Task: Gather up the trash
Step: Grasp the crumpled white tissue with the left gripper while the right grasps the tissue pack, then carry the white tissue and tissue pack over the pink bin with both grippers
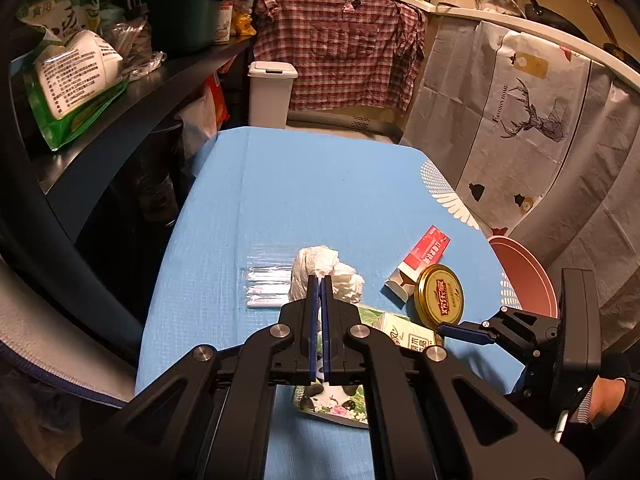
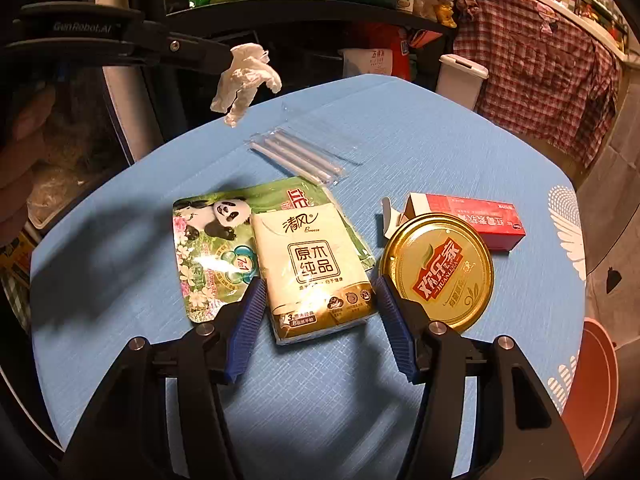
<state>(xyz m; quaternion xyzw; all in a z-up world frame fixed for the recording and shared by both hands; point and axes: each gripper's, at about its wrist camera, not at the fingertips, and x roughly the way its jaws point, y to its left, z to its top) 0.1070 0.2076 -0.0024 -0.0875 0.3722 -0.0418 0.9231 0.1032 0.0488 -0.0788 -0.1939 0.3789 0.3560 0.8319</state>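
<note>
A: Tissue pack flat on blue table, lying partly over panda pouch. Sits dead ahead of right tongs, between the two blue pads, near end just inside the gap. Long axis roughly in line with the tongs, so grip would land across the short width.

B: Right tongs state?

A: Spread wide, pads clear of both long edges, nothing held. Gold lid close to the right pad, probably the thing to avoid nudging.

B: Left?

A: Left tongs clamped tight on crumpled white tissue, hanging off the table in the right view. Busy, so pack looks like right's job.

B: Rest of the trash?

A: Clear straw packet beyond the pack, red carton behind the lid. Pink basin off the table's right edge, white bin past the far end.
</note>
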